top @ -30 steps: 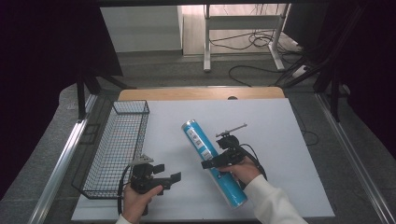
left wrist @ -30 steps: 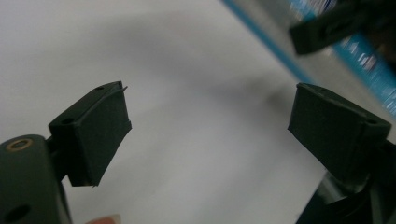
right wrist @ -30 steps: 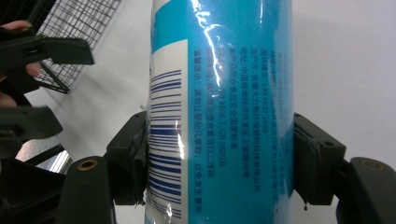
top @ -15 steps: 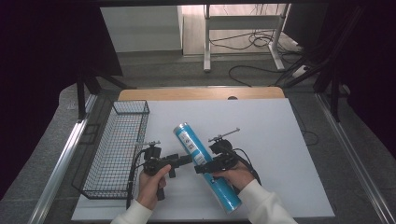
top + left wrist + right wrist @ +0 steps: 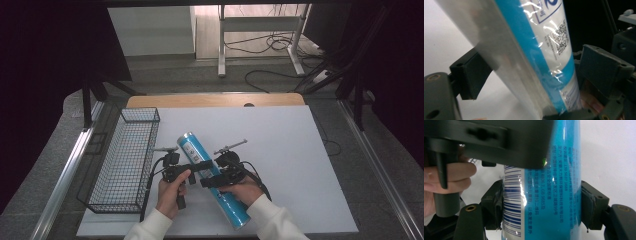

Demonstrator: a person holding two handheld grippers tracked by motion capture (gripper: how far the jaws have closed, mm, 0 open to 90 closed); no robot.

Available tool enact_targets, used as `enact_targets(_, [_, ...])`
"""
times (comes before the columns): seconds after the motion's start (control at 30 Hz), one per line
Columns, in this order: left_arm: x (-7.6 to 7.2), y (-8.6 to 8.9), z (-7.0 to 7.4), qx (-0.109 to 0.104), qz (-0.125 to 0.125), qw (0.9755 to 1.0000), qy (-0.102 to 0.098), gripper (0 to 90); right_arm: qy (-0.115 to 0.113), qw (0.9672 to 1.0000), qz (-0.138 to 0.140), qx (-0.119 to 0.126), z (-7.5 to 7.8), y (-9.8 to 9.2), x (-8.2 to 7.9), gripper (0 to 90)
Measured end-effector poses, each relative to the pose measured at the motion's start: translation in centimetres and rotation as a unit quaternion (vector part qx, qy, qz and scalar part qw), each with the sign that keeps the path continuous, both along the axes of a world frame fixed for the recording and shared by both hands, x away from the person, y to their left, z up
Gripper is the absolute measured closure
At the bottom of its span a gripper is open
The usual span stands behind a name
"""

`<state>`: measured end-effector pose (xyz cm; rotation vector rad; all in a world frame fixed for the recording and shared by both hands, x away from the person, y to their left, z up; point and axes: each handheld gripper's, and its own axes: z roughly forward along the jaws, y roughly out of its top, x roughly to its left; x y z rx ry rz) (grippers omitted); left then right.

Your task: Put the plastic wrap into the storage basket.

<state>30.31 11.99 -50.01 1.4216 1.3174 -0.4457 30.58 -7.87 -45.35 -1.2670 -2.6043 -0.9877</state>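
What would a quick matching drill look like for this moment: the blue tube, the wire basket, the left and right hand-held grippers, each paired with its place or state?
Things:
1. blue tube
2. wire basket
3. right hand-held gripper
4. left hand-held gripper

Places or states:
A. stands at the mat's left edge, nothing inside
B. jaws pressed on both sides of the tube's barcode part
C. lies slanted across the mat, cap end pointing away
D. jaws either side of the tube, with space left

Pairs: 1-C, 2-A, 3-B, 4-D

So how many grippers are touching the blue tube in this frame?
2. The right gripper is clamped on the blue tube at mid-length; the left gripper straddles it just above, its jaws not visibly pressing.
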Motion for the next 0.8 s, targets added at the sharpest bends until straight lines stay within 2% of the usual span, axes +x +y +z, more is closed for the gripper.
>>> enact_targets(0.07, [0.1,0.1,-0.2,-0.007,0.000,1.0000,0.007,18.4,-0.007,1.0000,0.000,-0.003,0.0,0.2,-0.1,31.6])
enact_targets(0.27, [0.3,0.5,-0.1,-0.030,0.005,0.9994,0.016,25.6,-0.016,0.9998,0.002,-0.013,0.2,0.6,-0.1,31.5])
enact_targets(0.53, [0.7,1.3,0.6,-0.051,0.004,0.9985,0.020,30.0,-0.026,0.9994,0.006,-0.022,0.6,1.1,0.0,31.4])
enact_targets(0.67, [0.9,1.7,1.7,-0.051,-0.003,0.9986,0.011,30.7,-0.029,0.9995,0.009,-0.012,1.4,1.3,0.1,31.0])
enact_targets(0.8, [1.1,2.0,2.5,-0.054,-0.012,0.9984,-0.004,31.3,-0.023,0.9995,0.014,0.019,2.2,1.0,0.3,26.6])
